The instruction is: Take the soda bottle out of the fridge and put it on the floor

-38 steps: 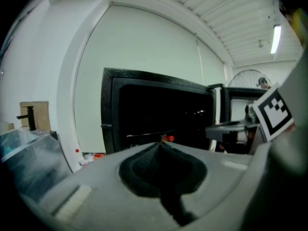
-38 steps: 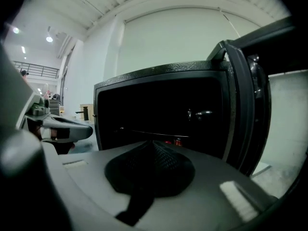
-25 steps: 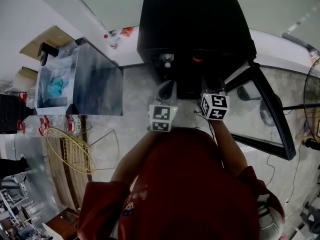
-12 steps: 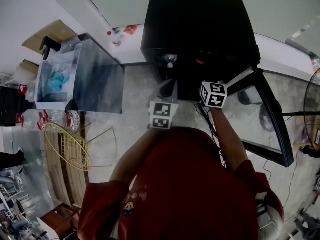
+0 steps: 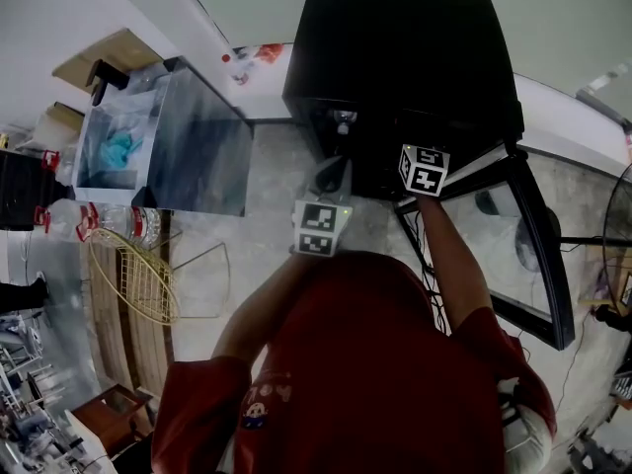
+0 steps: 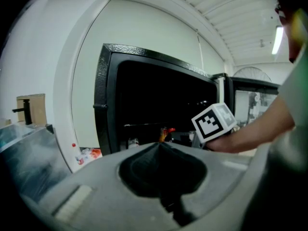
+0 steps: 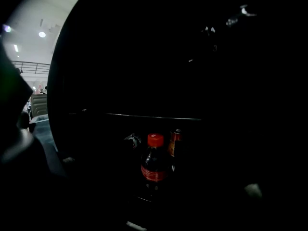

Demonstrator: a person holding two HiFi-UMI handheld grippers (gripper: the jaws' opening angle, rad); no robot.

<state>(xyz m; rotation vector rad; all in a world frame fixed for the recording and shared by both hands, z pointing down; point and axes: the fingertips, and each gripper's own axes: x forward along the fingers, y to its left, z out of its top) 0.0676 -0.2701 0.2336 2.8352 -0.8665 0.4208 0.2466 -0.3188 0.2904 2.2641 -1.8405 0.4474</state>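
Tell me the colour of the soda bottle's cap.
Red cap, clearest in the right gripper view.

A person in a red short-sleeved shirt (image 5: pixel 375 363) fills the head view from centre down to 6 o'clock. The bare left forearm (image 5: pixel 259 304) is bent at the elbow and runs up toward 12 o'clock. It holds the grey two-jaw left gripper (image 5: pixel 333 174) just above centre, with its black-and-white marker cube (image 5: pixel 321 230) facing up. In the left gripper view its dark jaws meet in a point, pressed together with nothing between them. The bare right arm (image 5: pixel 449 255) stretches straighter toward 1 o'clock, further forward than the left. It carries the right gripper (image 5: pixel 425 169), of which only the patterned cube shows. The right gripper view is too dark to make out its jaws.
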